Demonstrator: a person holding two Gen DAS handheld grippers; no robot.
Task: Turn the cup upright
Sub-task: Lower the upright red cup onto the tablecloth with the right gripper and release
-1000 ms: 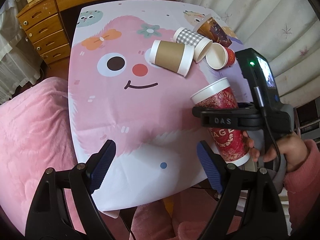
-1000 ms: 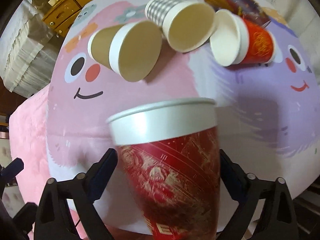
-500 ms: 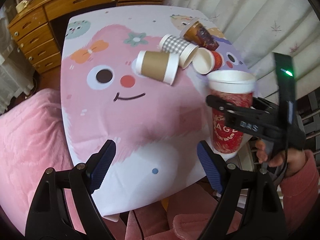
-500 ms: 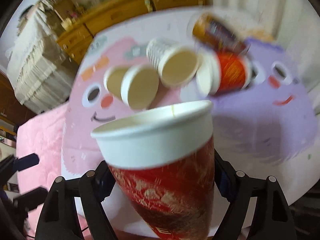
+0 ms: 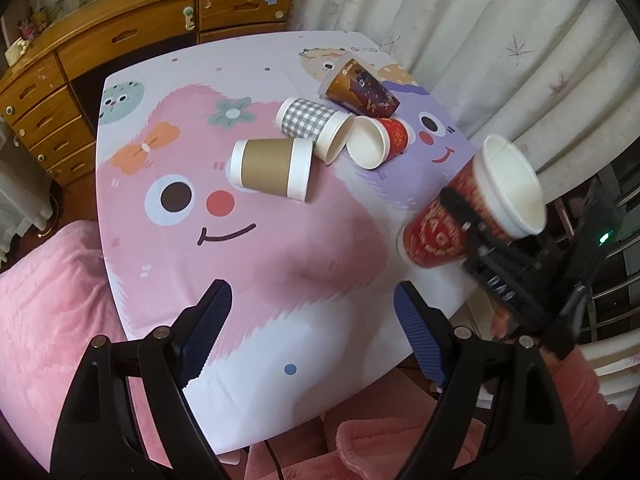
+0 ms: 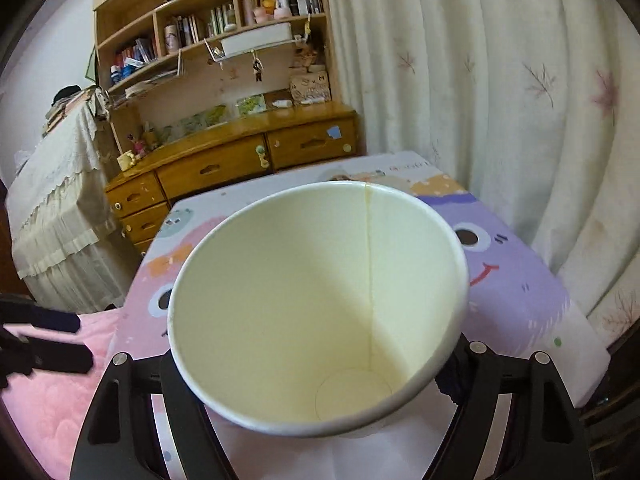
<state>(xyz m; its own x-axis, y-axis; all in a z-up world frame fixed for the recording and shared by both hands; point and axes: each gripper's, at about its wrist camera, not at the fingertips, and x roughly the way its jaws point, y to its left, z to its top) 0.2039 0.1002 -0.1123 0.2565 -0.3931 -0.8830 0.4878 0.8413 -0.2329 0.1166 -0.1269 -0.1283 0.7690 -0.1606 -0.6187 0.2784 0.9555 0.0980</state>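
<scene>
Right gripper (image 5: 476, 236) clenched around red cup (image 5: 468, 216), held over near-right corner of table (image 5: 280, 320); cup tilted, white mouth up and away to the right, base toward tabletop. From right wrist view, cup interior (image 6: 320, 312) fills space between fingers, empty, seam visible. Left gripper (image 5: 312, 332) released, jaws spread wide, hovering over near table edge, nothing between. Ahead of left gripper, lying on sides: brown cup (image 5: 272, 168), checked cup (image 5: 312, 126), small red cup (image 5: 378, 140), dark brown cup (image 5: 360, 88).
</scene>
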